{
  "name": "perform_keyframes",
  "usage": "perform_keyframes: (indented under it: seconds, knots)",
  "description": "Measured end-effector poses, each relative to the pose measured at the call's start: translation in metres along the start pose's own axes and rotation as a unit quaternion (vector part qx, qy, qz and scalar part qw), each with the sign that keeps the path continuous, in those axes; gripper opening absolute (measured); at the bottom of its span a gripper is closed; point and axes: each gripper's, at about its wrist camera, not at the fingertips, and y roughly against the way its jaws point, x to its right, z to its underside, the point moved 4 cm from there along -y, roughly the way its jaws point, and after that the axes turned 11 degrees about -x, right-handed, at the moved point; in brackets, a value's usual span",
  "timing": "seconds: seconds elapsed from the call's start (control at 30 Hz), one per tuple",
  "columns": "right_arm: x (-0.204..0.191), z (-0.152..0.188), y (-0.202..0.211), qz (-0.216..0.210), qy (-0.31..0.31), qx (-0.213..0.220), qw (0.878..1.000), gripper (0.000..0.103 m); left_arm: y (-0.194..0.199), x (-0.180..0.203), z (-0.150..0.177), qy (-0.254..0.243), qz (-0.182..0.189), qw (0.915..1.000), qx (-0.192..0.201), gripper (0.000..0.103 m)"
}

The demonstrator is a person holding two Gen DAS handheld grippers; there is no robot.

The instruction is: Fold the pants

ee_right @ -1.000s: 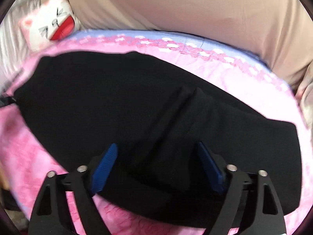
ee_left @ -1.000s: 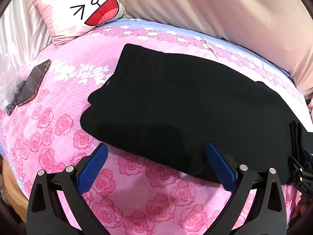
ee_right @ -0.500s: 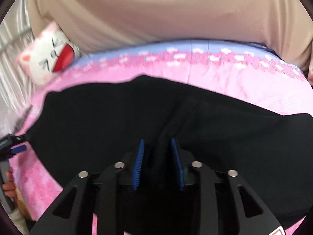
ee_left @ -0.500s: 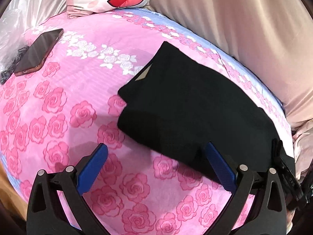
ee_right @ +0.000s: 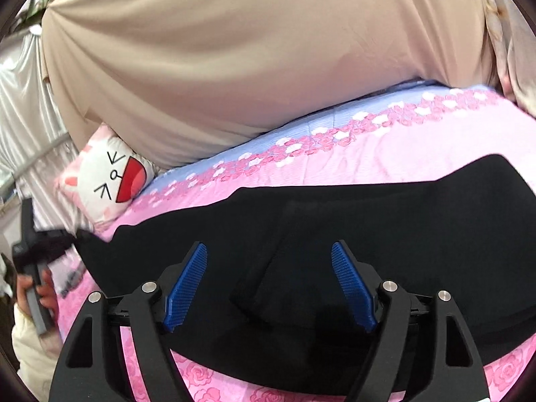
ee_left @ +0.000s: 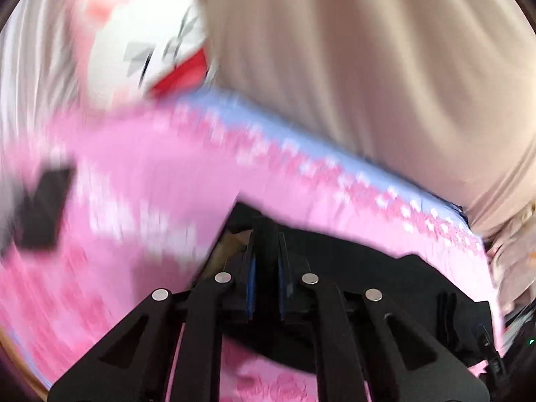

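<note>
The black pants [ee_right: 385, 227] lie folded lengthwise across the pink rose bedspread [ee_right: 402, 154]. In the blurred left wrist view my left gripper [ee_left: 266, 251] is shut on the left end of the pants [ee_left: 368, 278], with black cloth between its blue pads. My right gripper [ee_right: 269, 261] is open just above the middle of the pants, with nothing between its blue pads [ee_right: 348, 288]. The left gripper's handle and the hand holding it [ee_right: 33, 268] show at the left edge of the right wrist view.
A white and pink cartoon pillow [ee_right: 107, 181] lies at the head of the bed. A beige curtain [ee_right: 234, 67] hangs behind the bed. A dark phone [ee_left: 43, 207] lies on the bedspread at the left. The bed's front edge runs below the grippers.
My left gripper went from open beside the pants to shut on their left end. My right gripper, shut on a fold of the pants half a second ago, has opened.
</note>
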Motion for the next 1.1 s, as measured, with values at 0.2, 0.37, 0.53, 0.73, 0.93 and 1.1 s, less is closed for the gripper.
perform_keyframes:
  seconds: [0.2,0.37,0.53,0.73,0.93,1.1]
  knots:
    - [0.008,0.0,-0.006,-0.015,-0.026,-0.018,0.999,0.078,-0.072,-0.044,0.042,0.064,-0.107,0.9854,-0.117,0.033]
    - [0.011,0.001,-0.003,-0.033,-0.037,-0.006,0.999,0.084,-0.028,-0.072,0.067,0.157,-0.093,0.981,-0.068,0.098]
    - [0.009,0.0,-0.003,-0.037,-0.035,-0.008,0.999,0.084,-0.05,-0.071,0.073,0.199,-0.014,0.9745,-0.102,0.098]
    - [0.013,0.0,0.0,-0.037,-0.046,-0.002,0.998,0.085,-0.074,-0.045,0.053,0.176,0.029,0.9799,-0.088,0.097]
    - [0.016,-0.001,-0.006,-0.045,-0.054,-0.016,0.997,0.085,-0.092,-0.036,0.041,0.173,0.047,0.9789,-0.098,0.027]
    - [0.018,0.0,-0.006,-0.056,-0.063,-0.014,0.996,0.085,-0.048,0.022,0.014,0.083,0.029,0.9956,-0.033,0.027]
